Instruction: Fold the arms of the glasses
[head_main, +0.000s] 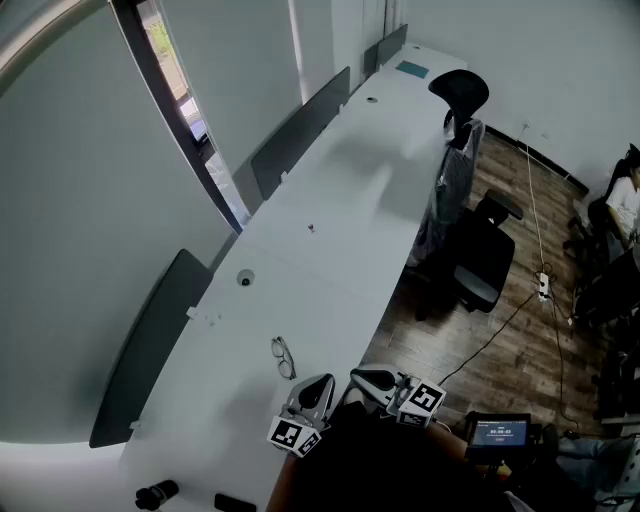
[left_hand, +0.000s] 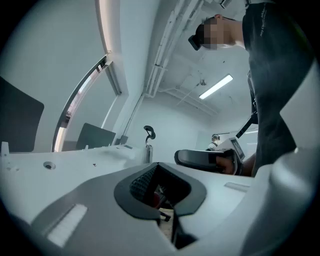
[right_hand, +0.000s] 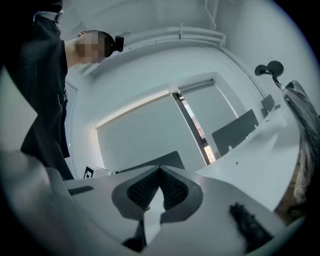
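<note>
The thin, dark-rimmed glasses (head_main: 283, 357) lie flat on the long, smooth white table (head_main: 330, 230), close to the edge on my side. In the head view they are too small for me to tell how their arms are set.

Just short of them, and not touching, is my left gripper (head_main: 318, 385). It is a pale grey moulded shell with a cube of black-and-white square markers at its back. In its own view the dark ribbed pads (left_hand: 142, 182) are pressed together with nothing between them. My right gripper (head_main: 362, 378) sits beside it over the table's edge and has the same pale shell. Its ribbed black pads (right_hand: 172, 187) meet in a tight V and pinch nothing.

Farther up the tabletop is a small round grey grommet (head_main: 245, 279). Flat dark grey divider panels (head_main: 150, 350) with rounded corners stand along the table's far side. A stubby black cylinder (head_main: 155, 493) rests near the table's left end.

Off the table, a black office chair (head_main: 480, 265) stands on the brown wood-plank floor (head_main: 520, 340). A thin pale cable (head_main: 535, 220) trails across that floor. A black device with a small lit screen (head_main: 497, 431) sits just right of my right gripper.
</note>
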